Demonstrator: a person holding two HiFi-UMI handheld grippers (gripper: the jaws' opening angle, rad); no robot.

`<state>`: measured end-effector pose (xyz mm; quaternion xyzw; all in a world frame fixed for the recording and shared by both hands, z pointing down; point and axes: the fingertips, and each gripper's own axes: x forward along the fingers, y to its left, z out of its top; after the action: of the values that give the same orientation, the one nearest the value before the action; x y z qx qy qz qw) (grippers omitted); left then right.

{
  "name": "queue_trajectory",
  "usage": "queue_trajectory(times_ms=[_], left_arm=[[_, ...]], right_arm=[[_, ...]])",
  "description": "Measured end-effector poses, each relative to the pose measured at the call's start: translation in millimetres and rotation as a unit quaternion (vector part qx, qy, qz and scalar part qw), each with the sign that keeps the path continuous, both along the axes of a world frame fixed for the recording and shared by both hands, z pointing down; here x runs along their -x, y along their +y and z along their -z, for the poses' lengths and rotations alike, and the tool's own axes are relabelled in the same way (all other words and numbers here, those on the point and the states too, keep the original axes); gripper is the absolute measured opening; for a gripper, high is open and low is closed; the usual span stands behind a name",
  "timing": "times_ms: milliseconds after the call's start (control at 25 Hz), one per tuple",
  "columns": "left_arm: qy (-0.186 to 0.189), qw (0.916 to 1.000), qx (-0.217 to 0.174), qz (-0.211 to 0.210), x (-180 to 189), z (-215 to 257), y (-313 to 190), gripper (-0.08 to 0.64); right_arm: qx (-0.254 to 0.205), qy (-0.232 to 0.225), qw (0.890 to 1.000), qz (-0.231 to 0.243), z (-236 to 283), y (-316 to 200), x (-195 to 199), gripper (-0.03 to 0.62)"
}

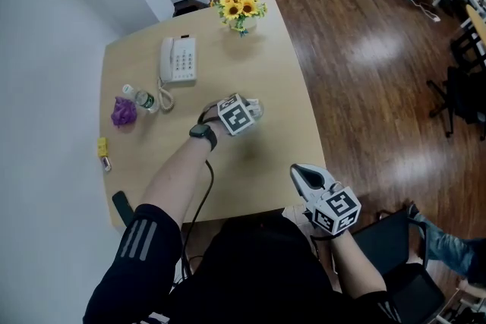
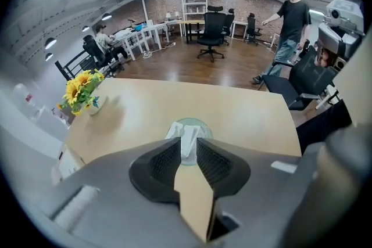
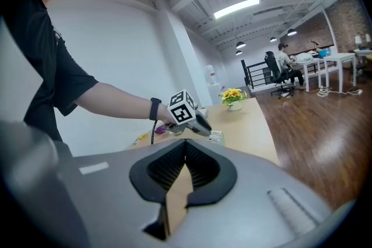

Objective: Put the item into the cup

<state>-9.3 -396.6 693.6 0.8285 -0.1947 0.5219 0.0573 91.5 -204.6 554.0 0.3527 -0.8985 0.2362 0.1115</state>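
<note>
While the left gripper (image 2: 188,140) points steeply down with its jaws partly apart and pressing on nothing, the one white item (image 2: 176,128) lies just past their tips inside the single clear cup (image 2: 203,122), which stands directly below them on the table (image 2: 244,113). Bare tabletop spreads on every side of the cup; the table's edge runs near on the right of these jaws and farther off ahead of them. One vase of sunflowers (image 2: 81,88) stands ahead and to their left, well apart. Farther left lie one telephone (image 1: 178,59), one bottle (image 1: 142,98), one purple thing (image 1: 124,111) and one small yellow thing (image 1: 102,147), none of them near the cup. Back at the table's near edge, the right gripper (image 3: 185,142) has its jaws closed together on nothing. Beyond the table are wooden floor, office chairs (image 2: 210,29) and a standing person (image 2: 289,26).
</note>
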Motion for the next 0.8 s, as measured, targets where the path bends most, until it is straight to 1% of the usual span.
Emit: queue_trajectory(times_ms=[120, 200, 480, 640, 720, 800], left_arm=[[-0.009, 0.9998, -0.008, 0.018, 2, -9, -8, 0.08], [-0.02, 0.9995, -0.007, 0.022, 3, -18, -9, 0.08], [-0.048, 0.9988, -0.005, 0.007, -3, -36, -11, 0.077], [-0.061, 0.9981, 0.009, -0.003, -7, -41, -12, 0.074], [-0.061, 0.9981, 0.01, -0.006, -9, -38, -12, 0.078], [-0.045, 0.999, 0.0, -0.005, -12, -26, -13, 0.078]], right_arm=[[0.002, 0.0, 1.0, 0.002, -2, 3, 1, 0.008], [0.005, 0.001, 1.0, 0.002, -2, 4, 1, 0.008], [0.017, 0.002, 1.0, -0.002, -10, 17, -5, 0.008], [0.02, 0.001, 1.0, -0.006, -11, 21, -8, 0.008], [0.019, 0.003, 1.0, -0.006, -9, 21, -8, 0.008], [0.015, 0.003, 1.0, -0.005, -6, 20, -9, 0.008]])
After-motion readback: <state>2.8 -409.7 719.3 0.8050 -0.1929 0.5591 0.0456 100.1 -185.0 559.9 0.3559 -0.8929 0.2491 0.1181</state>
